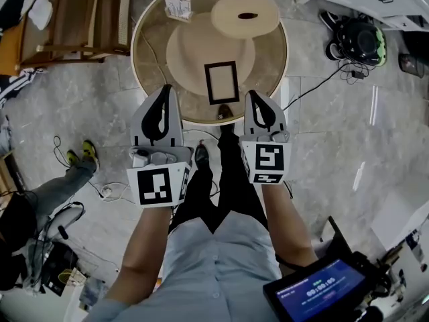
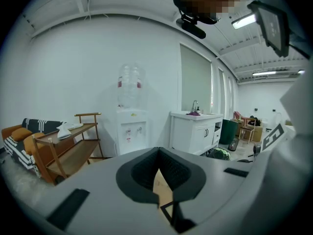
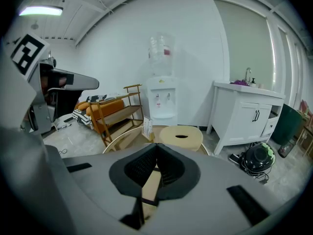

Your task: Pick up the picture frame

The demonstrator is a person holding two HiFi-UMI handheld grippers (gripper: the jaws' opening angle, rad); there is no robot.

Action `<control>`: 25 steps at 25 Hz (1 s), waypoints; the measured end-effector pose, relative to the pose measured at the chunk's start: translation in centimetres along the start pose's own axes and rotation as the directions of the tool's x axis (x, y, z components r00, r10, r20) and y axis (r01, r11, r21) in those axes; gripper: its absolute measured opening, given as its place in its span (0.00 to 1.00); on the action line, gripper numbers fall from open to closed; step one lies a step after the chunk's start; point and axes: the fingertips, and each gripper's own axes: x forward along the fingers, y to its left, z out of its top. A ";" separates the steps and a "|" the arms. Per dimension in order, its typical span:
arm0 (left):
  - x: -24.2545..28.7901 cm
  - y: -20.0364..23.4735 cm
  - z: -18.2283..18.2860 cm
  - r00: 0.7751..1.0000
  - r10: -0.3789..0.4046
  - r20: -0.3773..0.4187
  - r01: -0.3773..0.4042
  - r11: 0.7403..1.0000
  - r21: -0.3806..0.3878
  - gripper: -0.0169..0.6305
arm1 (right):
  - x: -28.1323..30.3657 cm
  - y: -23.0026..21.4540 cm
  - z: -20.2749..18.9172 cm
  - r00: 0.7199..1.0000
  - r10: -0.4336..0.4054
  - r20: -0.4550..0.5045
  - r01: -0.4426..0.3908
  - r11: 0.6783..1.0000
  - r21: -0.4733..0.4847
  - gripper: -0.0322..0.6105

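While the picture frame (image 1: 221, 82) lies on the round desk (image 1: 149, 59), left claw (image 1: 167, 89) and right claw (image 1: 254, 94) hover near it, both clenched, empty.

Seen from above, a round bench (image 1: 144, 59) carries a black picture frame (image 1: 221, 82) lying flat near its front edge. The left hand-held gripper (image 1: 165, 89) and right hand-held gripper (image 1: 255, 94) hover at that edge, one on each side of the frame, jaw tips together.
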 end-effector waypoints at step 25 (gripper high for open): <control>7.3 -0.8 -11.9 0.988 0.006 -0.157 -0.018 0.997 -0.076 0.04 | 10.3 -1.4 -11.5 0.975 0.104 -0.196 -0.095 0.994 0.053 0.20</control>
